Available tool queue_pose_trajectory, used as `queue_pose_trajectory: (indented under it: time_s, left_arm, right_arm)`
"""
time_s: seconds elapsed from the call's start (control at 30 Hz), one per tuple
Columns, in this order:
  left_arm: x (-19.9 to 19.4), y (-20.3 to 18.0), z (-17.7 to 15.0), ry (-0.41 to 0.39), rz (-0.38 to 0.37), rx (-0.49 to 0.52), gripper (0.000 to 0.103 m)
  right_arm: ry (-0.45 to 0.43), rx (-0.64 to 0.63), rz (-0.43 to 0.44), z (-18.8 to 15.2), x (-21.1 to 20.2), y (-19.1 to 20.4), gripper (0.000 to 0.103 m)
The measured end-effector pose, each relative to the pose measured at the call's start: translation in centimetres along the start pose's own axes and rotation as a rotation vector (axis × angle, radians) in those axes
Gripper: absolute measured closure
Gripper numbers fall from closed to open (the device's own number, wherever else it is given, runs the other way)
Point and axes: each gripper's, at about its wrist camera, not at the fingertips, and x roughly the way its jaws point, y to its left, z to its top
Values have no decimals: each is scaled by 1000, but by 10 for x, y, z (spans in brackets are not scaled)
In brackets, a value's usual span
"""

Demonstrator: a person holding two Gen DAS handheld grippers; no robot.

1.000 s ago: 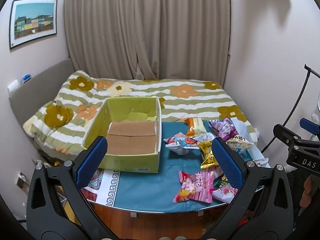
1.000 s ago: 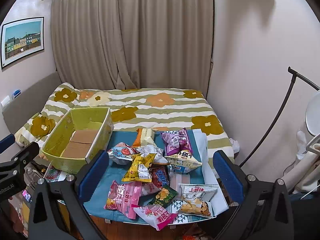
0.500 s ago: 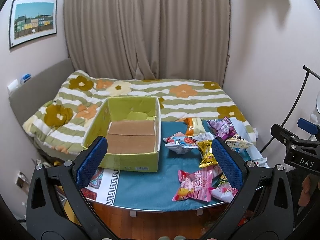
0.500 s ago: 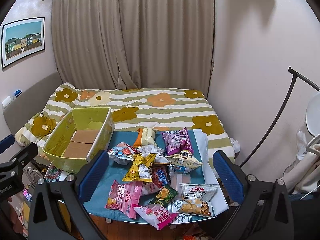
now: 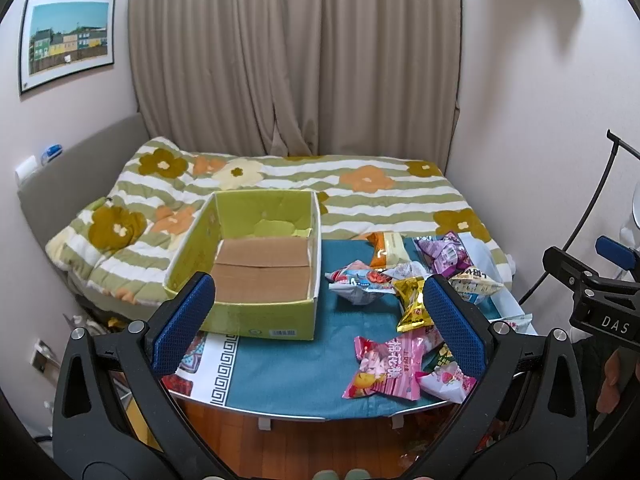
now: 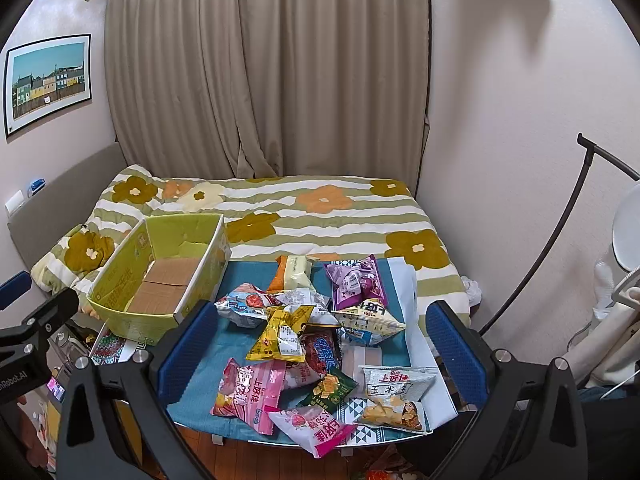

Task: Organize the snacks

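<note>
An empty yellow-green cardboard box [image 5: 260,276] [image 6: 160,280] sits on the left of a small table with a blue cloth [image 5: 288,364] [image 6: 224,344]. Several snack packets lie in a heap to its right: a pink packet [image 5: 386,364] [image 6: 250,390], a gold packet [image 5: 414,308] [image 6: 284,332], a purple packet [image 5: 442,254] [image 6: 354,282], a white corn-chip packet [image 6: 394,394]. My left gripper [image 5: 316,332] is open and empty, held above the table's near edge. My right gripper [image 6: 324,348] is open and empty, above the snack heap.
A bed with a flowered striped quilt [image 5: 360,188] lies behind the table, with curtains [image 5: 296,60] beyond. A black lamp stand [image 6: 552,240] leans at the right wall. Wooden floor [image 5: 288,444] shows below the table's near edge.
Both grippers have barely shifted; the views are nearly the same. The right gripper's body has moved slightly leftward in the left wrist view.
</note>
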Motion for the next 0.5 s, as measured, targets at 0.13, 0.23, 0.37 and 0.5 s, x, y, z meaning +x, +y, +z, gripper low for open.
queue_pose_trajectory:
  time_s: [0.13, 0.23, 0.37, 0.5]
  left_arm:
    - [0, 1, 1, 0, 0, 1, 0]
    - [0, 1, 1, 0, 1, 1, 0]
    - [-1, 0, 2, 4, 0, 1, 0]
    - [-1, -1, 2, 4, 4, 3, 0]
  right_arm:
    - [0, 1, -1, 1, 0, 0, 0]
    - [-1, 3, 0, 1, 0, -1, 0]
    - [-1, 5, 0, 1, -1, -2, 0]
    - [-1, 5, 1, 1, 0, -2, 0]
